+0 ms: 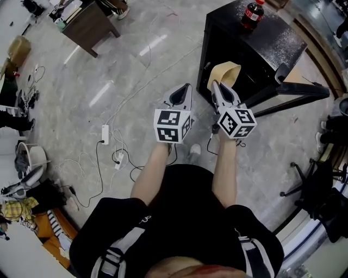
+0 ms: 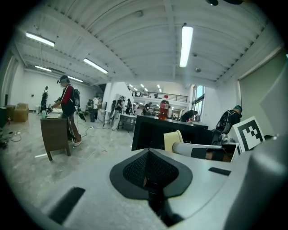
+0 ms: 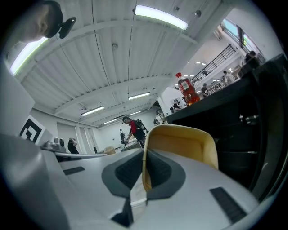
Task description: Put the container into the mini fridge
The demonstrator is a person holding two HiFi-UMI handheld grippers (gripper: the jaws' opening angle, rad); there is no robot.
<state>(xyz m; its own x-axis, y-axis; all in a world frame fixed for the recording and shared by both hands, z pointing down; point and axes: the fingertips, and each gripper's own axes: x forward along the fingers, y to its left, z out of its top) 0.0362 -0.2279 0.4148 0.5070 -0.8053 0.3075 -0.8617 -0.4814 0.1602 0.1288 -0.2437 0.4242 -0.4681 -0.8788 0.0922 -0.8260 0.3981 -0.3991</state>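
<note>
My right gripper (image 1: 218, 87) is shut on the rim of a pale yellow container (image 1: 225, 75), held up just in front of the black mini fridge (image 1: 255, 43). In the right gripper view the container (image 3: 182, 143) rises from between the closed jaws of the right gripper (image 3: 145, 177), with the fridge's dark open inside (image 3: 243, 126) to the right. The fridge door (image 1: 296, 90) stands swung open at the right. My left gripper (image 1: 181, 96) is beside the right one, shut and holding nothing; its pads (image 2: 148, 173) meet in the left gripper view.
A red-capped cola bottle (image 1: 253, 13) stands on top of the fridge. Cables and a power strip (image 1: 105, 133) trail over the grey floor at the left. A brown desk (image 1: 89, 21) stands far left, an office chair base (image 1: 307, 182) at the right. People stand in the background.
</note>
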